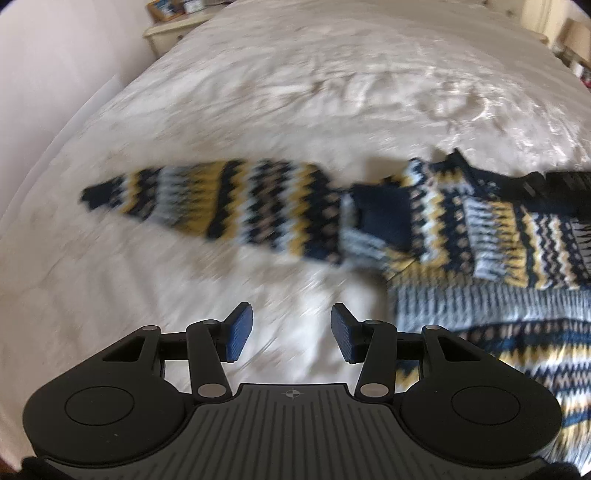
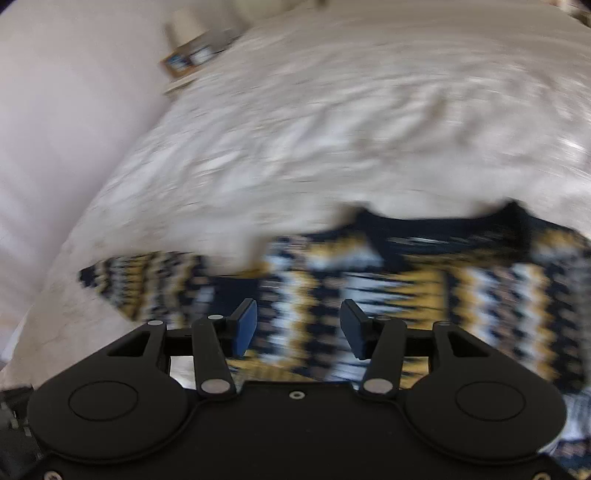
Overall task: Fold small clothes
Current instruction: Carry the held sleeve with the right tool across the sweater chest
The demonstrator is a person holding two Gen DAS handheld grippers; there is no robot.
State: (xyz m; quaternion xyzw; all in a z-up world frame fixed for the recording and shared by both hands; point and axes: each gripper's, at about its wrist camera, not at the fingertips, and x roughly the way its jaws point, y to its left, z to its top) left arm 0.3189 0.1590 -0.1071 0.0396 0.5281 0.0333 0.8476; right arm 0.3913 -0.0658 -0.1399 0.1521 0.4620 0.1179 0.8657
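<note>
A knitted sweater (image 1: 461,229) in navy, yellow and white zigzag bands lies flat on a white bed (image 1: 295,92). One sleeve (image 1: 221,199) stretches out to the left. My left gripper (image 1: 291,325) hangs open over bare sheet, just left of the sweater's lower hem, with nothing between its blue pads. In the blurred right wrist view, my right gripper (image 2: 299,325) stands open above the sweater's body (image 2: 424,280), near where the sleeve (image 2: 147,284) joins it. The dark neckline lies farther back. No cloth is pinched between its fingers.
Wrinkled white bedding (image 2: 332,129) spreads far beyond the sweater. A pale wall runs along the bed's left side. A cream nightstand (image 1: 166,29) with a small box (image 2: 184,61) stands at the far left corner. A black object (image 1: 561,182) crosses the sweater at the right edge.
</note>
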